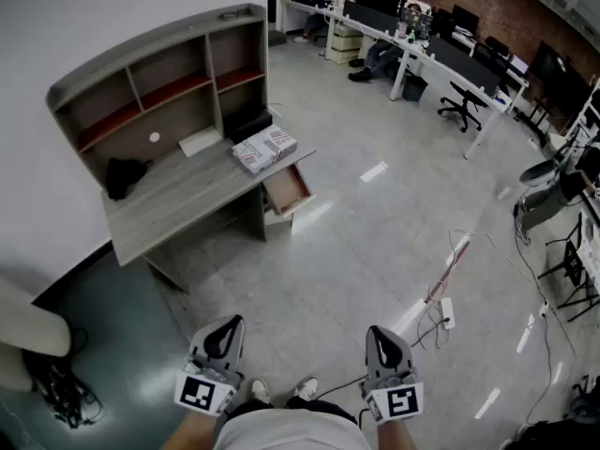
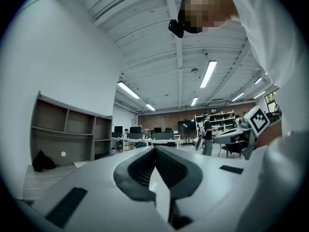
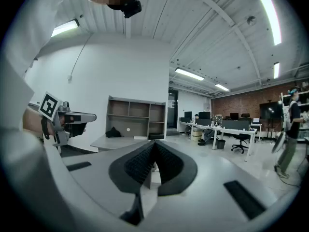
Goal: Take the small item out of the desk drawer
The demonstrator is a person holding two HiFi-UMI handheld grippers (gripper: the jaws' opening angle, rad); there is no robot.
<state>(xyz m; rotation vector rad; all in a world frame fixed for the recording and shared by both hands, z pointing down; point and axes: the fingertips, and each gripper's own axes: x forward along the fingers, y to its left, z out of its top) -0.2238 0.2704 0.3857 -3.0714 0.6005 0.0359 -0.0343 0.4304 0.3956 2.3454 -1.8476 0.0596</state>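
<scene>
So right now you're standing well back from the desk (image 1: pixel 178 200), with open floor between you and it. Both tools are down by your waist, pointing forward. The left gripper (image 1: pixel 225 326) has its jaws pressed together with nothing in them, and the right gripper (image 1: pixel 380 336) is the same, fully closed and empty. Nothing's been picked up yet; I'd say the task has barely begun.

The bit that matters is the drawer (image 1: pixel 286 188). It's pulled out at the right-hand end of the surface, just under the patterned box (image 1: pixel 264 148), and it sticks out from the front edge toward the open floor. From where you are, it's ahead and a touch left of centre. That puts it slightly nearer your left gripper than your right, though not by much.

I honestly can't make out the small item from here. The drawer's inside looks reddish-brown, and anything in it is too small to see. It's presumably lying in there.

My guess is you need to walk in first, then open one gripper and come down into the drawer from above. The drawer's long axis runs out from the desk front, so facing that open end should give you the cleanest reach.
</scene>
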